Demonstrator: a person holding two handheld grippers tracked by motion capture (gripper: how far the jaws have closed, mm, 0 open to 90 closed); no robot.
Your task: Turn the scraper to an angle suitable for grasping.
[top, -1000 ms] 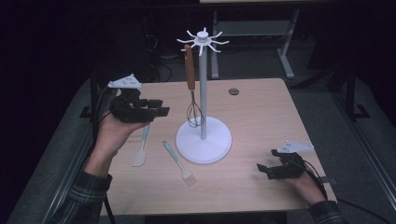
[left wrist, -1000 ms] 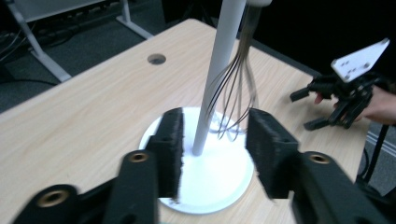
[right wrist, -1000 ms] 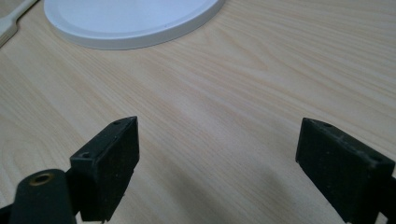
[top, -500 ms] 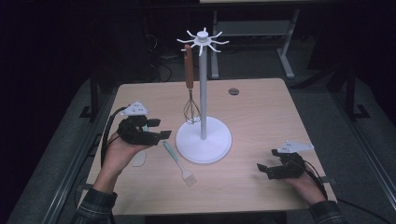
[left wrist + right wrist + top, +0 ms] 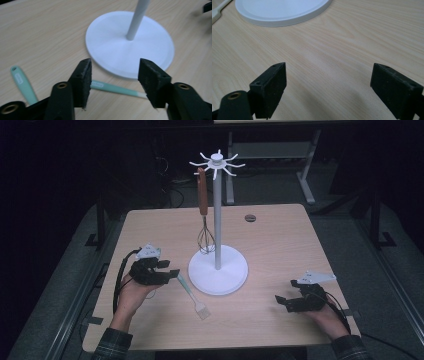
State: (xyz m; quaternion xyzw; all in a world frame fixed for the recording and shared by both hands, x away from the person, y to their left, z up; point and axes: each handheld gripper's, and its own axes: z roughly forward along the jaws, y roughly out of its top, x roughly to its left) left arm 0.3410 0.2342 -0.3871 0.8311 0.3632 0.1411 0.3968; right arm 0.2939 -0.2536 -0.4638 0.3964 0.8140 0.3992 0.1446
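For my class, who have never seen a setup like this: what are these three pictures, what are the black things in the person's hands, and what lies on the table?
A person sits at a wooden table holding a hand-operated clamp in each hand. The high view looks down from above: the left tool and the right tool.

The other two pictures come from small cameras riding on each tool, looking along its two black jaws.

On the table stands a white rack with hooks on top; a whisk with a brown handle hangs from one. A pale green brush lies beside the base, and another green handle lies nearby.

The left tool's jaws have just been closing, straddling the brush's handle without gripping it. The right tool is open, holding nothing.
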